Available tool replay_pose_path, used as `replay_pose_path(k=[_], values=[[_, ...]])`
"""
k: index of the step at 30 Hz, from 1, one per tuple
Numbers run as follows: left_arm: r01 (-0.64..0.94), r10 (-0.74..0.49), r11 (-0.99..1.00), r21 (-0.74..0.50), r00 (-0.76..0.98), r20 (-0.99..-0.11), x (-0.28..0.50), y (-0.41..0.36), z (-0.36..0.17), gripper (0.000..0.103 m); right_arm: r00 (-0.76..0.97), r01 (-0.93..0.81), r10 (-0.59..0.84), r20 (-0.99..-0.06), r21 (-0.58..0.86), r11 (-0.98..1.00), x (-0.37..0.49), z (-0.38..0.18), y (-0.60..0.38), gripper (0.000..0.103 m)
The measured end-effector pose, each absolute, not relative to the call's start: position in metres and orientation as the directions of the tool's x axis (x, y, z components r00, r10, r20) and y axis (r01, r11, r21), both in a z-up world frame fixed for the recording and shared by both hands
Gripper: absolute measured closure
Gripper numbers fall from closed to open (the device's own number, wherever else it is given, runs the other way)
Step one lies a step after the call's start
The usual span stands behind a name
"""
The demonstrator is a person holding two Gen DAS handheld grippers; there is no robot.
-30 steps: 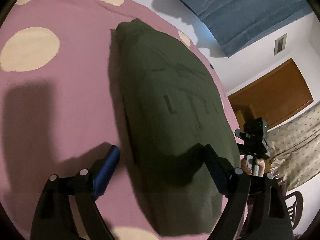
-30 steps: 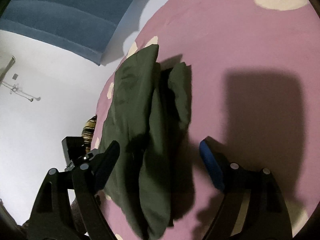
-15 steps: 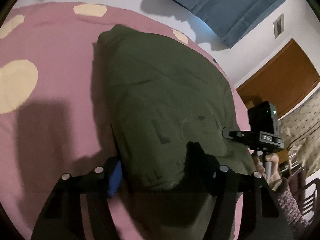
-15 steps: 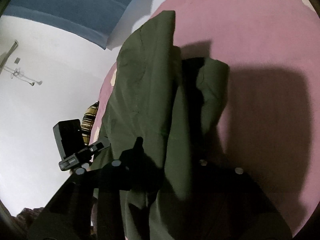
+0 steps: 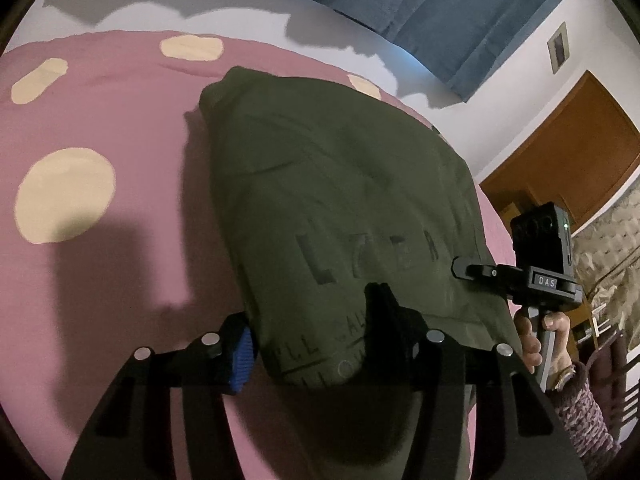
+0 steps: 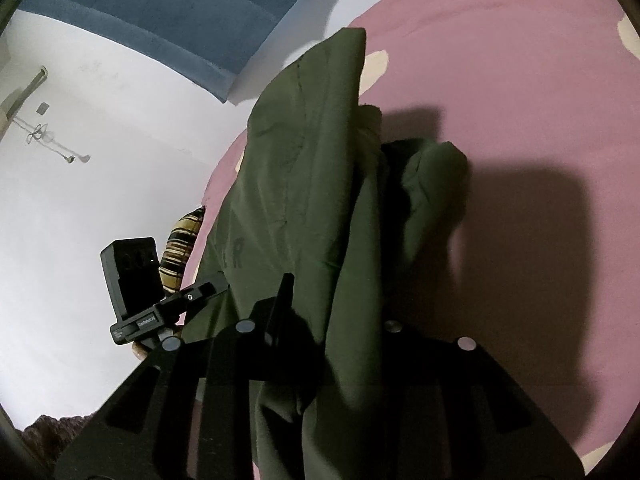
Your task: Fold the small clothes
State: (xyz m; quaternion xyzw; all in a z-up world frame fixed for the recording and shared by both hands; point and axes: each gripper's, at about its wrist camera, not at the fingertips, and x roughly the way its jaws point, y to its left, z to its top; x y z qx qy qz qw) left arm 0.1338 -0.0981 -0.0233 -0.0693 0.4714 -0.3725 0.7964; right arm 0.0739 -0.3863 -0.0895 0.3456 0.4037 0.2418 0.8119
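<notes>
Olive-green garment (image 5: 332, 208), a small top with dark block lettering on its upper face, lies on a pink bedspread (image 5: 120, 120) dotted with cream circles. Its long axis runs from the near hem, raised between the two tools, away toward the far edge of the bed, where it narrows to a rounded end. In the right wrist view the cloth (image 6: 312, 184) shows as a doubled layer, with a loose lobe bunched to the right of the main fold.

Left gripper (image 5: 308, 340) has the near hem between its pads and its jaws are closing on it; the blue pad sits against the cloth's left edge, the black finger presses into the lettered face. Right gripper (image 6: 332, 320) is likewise closing, its fingers nearly together with the folded edge pinched between them; the right-hand finger is hidden behind the fabric.

A hand (image 5: 536, 340) in a knitted mottled sleeve carries the right tool at the garment's right corner. Blue curtain (image 5: 440, 12) hangs against a white wall beyond the bed, a brown wooden door (image 5: 568, 148) stands to the right, and a striped cushion (image 6: 180, 256) lies at the bed's edge beside the left tool. Nothing lies across the garment; dark shadows of the tools fall on the bedspread beside it.
</notes>
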Motion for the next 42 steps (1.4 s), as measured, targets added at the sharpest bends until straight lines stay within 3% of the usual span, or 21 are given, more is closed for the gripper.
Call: replay_pose_path(k=[17,31,37,42], values=[[0.432,-0.594,0.791,-0.434,0.369,-0.715,0.162,-0.008,-0.024,0.049,0.48,-0.16,0.749,-0.457,0.793,0.587,0.111,-0.113,-0.353,0.078],[0.414,-0.61,0.783,-0.465,0.361,-0.705,0.164,0.005,-0.039,0.046,0.458,-0.131,0.771,-0.441,0.825,0.55,0.112,-0.136,-0.363,0.076],[0.417,-0.617,0.779,-0.469,0.369,-0.696,0.161,0.01,-0.034,0.035,0.45,-0.109,0.774,-0.445,0.833,0.542,0.105,-0.136,-0.372,0.065],[0.46,-0.651,0.748,-0.479,0.366,-0.666,0.139,0.021,-0.026,0.026,0.46,-0.121,0.772,-0.438,0.831,0.544,0.081,-0.129,-0.379,0.044]])
